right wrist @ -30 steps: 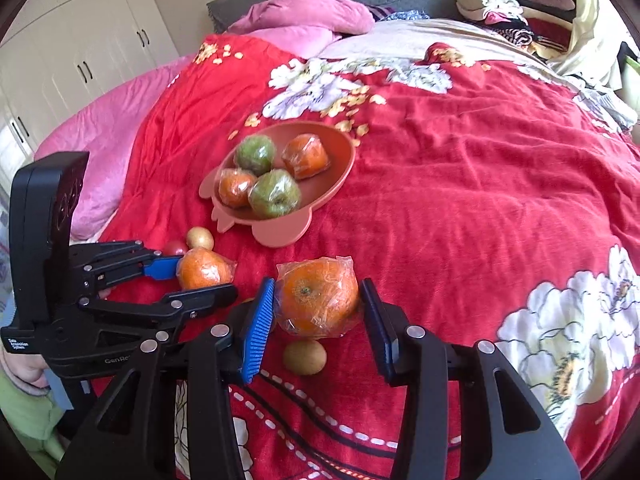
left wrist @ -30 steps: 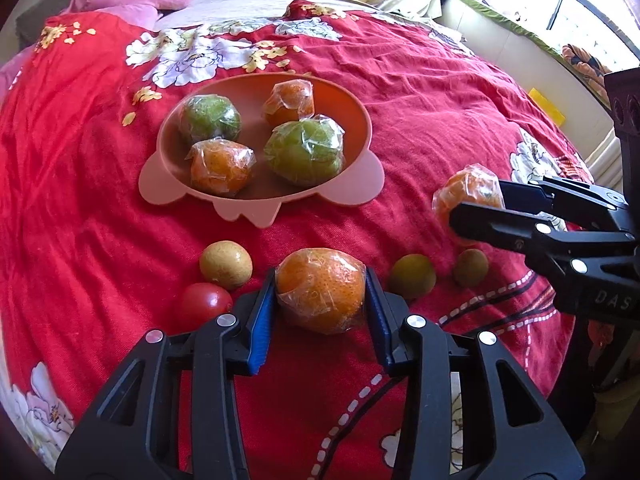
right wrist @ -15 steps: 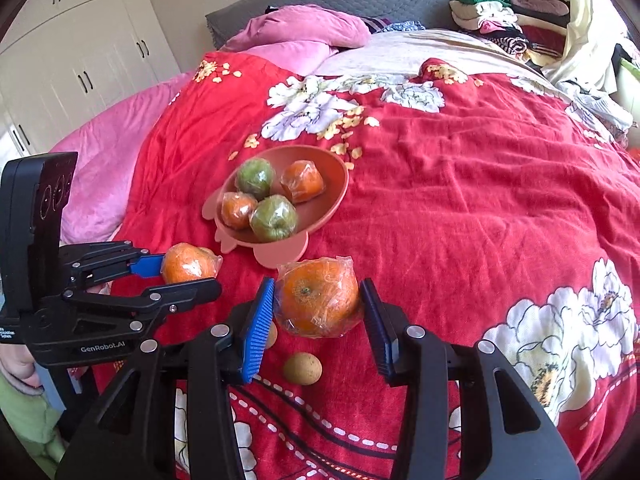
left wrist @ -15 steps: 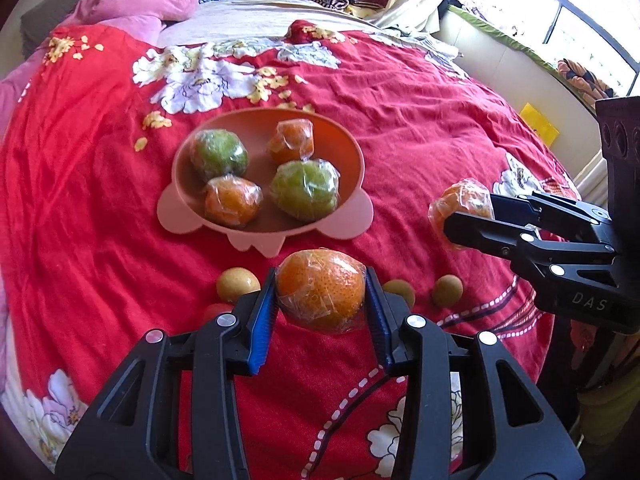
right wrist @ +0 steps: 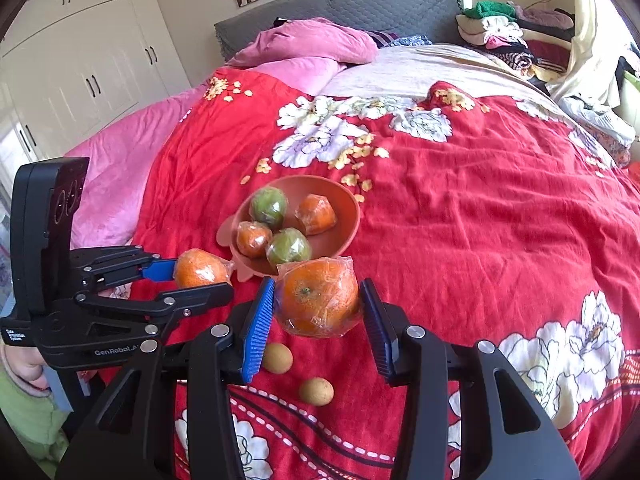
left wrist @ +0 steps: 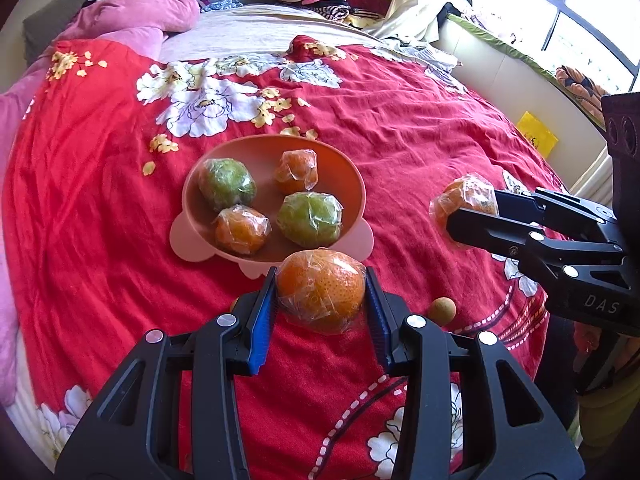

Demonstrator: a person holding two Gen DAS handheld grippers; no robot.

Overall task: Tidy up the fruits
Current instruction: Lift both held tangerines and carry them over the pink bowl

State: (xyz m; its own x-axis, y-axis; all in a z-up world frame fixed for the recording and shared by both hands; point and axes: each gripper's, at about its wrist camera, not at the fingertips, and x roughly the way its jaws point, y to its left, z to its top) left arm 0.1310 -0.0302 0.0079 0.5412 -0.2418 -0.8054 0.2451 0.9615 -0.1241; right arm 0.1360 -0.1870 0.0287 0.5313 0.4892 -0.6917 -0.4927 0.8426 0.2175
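Both of your grippers have lifted since a second ago, so the bed sits lower under each held fruit. Your left gripper [left wrist: 321, 295] is clenched on a plastic-wrapped orange [left wrist: 320, 295], its blue pads [left wrist: 262, 324] pressing both sides, and the fruit hangs clear of the red floral blanket [left wrist: 100, 240], just near of the pink bowl [left wrist: 188, 204]. Your right gripper [right wrist: 317, 298] grasps a second wrapped orange [right wrist: 316, 298] in the same way, also off the blanket.

The bowl rests on the blanket and holds 4 wrapped fruits: 2 green fruits [left wrist: 228, 184] and 2 small oranges [left wrist: 298, 170]. In the right wrist view, 2 small brown fruits [right wrist: 277, 358] lie loose on the blanket on the near side, under and just near of your right-hand orange, well apart from the bowl. Far off, a pink pillow [right wrist: 312, 42] lies by the grey headboard [right wrist: 380, 4].
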